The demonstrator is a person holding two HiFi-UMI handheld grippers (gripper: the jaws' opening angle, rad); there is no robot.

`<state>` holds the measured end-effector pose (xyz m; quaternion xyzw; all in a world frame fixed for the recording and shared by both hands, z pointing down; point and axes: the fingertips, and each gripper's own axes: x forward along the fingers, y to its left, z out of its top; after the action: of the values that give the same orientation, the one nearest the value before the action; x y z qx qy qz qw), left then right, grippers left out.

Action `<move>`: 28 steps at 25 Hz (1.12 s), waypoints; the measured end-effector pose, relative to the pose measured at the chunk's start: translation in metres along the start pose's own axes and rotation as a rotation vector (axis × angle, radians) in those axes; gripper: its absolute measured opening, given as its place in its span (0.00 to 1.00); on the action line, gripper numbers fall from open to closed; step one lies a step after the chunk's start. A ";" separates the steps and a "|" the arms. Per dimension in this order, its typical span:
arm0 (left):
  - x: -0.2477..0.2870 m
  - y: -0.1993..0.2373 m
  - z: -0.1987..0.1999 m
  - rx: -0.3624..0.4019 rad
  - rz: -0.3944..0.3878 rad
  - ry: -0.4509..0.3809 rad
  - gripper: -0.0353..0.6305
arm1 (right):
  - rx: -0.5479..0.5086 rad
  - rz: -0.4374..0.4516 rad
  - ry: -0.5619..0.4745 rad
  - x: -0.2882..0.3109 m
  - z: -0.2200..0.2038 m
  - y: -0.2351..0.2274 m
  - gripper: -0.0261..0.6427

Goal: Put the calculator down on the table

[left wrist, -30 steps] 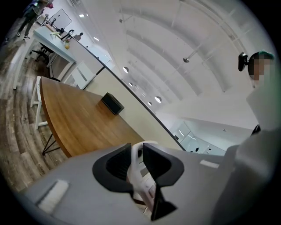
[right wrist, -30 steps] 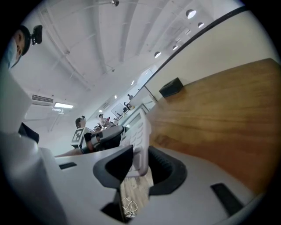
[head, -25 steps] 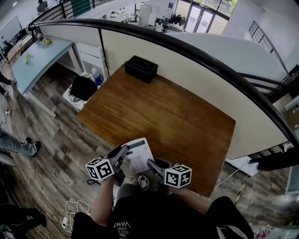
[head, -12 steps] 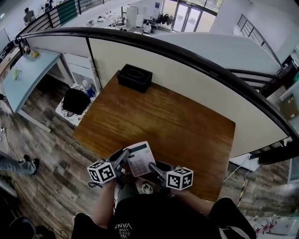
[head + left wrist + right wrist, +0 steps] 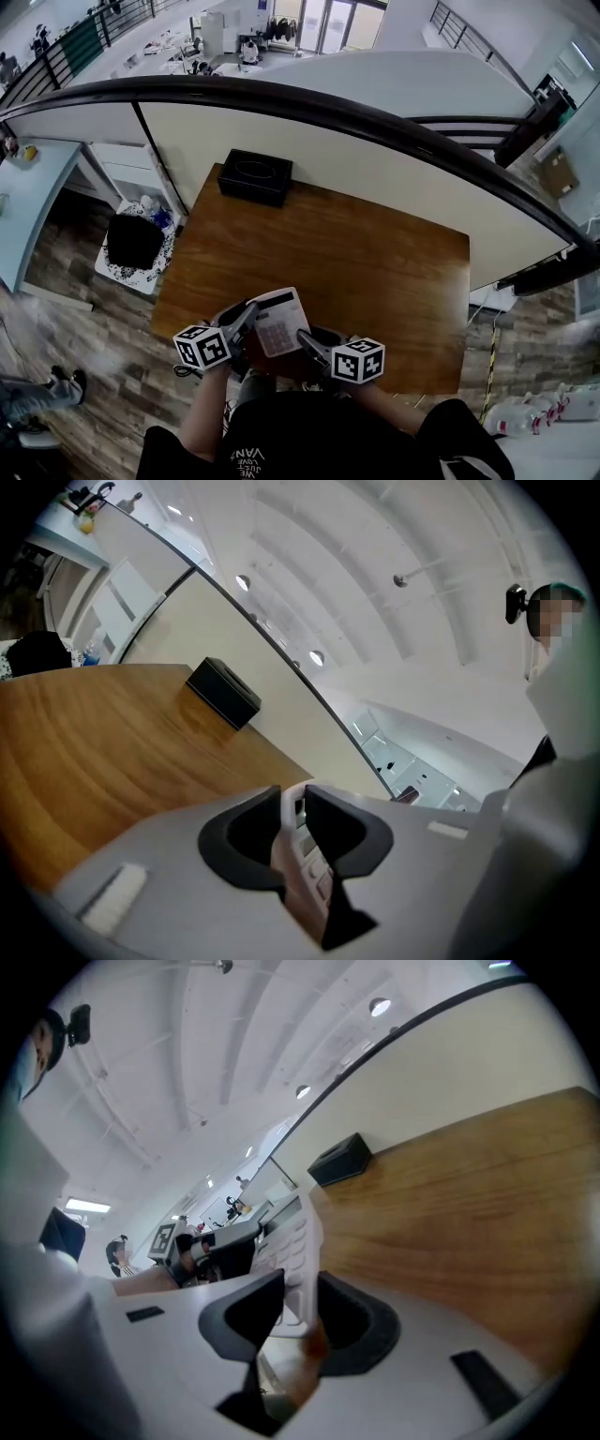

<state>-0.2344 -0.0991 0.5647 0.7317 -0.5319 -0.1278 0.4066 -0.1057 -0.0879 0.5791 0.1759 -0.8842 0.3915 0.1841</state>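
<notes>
Nearest us in the head view, our forearms come out from a black shirt (image 5: 281, 441), each w/ a marker cube above the wrist. The left hand-held gripper (image 5: 246, 315) has its jaws narrowed onto the left edge of the calculator (image 5: 279, 322). In the left gripper view the dark pads sit on both faces of that edge w/ only the thin body between them. The right hand-held gripper (image 5: 306, 338) does the same on the right edge, jaws a bit wider apart and pads pressing the white casing, keys facing up and twd the left gripper. So the calc is held betw. both grippers, display end away from us, over the near edge of the desk (image 5: 375, 253), approx. left of centre. It looks tilted, and we can't tell if any part touches the wood. Beyond it the brown desk top runs bare to a black box (image 5: 254, 177) at the far left corner, just in front of the cream partition (image 5: 375, 155) w/ its dark curved rail. Left of the desk, a black bag (image 5: 134, 240) sits on the plank floor (image 5: 84, 319).
</notes>
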 end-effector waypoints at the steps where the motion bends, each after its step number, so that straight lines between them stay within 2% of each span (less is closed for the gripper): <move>1: 0.002 0.005 0.006 0.009 -0.007 0.013 0.16 | 0.008 -0.009 -0.004 0.007 0.002 0.001 0.19; 10: 0.025 0.046 0.047 0.080 -0.057 0.149 0.16 | 0.083 -0.082 -0.054 0.063 0.019 -0.003 0.19; 20: 0.075 0.074 0.066 0.202 -0.133 0.303 0.16 | 0.142 -0.186 -0.076 0.104 0.031 -0.034 0.19; 28: 0.120 0.092 0.083 0.267 -0.166 0.344 0.16 | 0.174 -0.240 -0.105 0.126 0.056 -0.065 0.19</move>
<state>-0.2993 -0.2525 0.6086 0.8314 -0.4048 0.0372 0.3788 -0.1962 -0.1923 0.6428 0.3157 -0.8281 0.4321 0.1669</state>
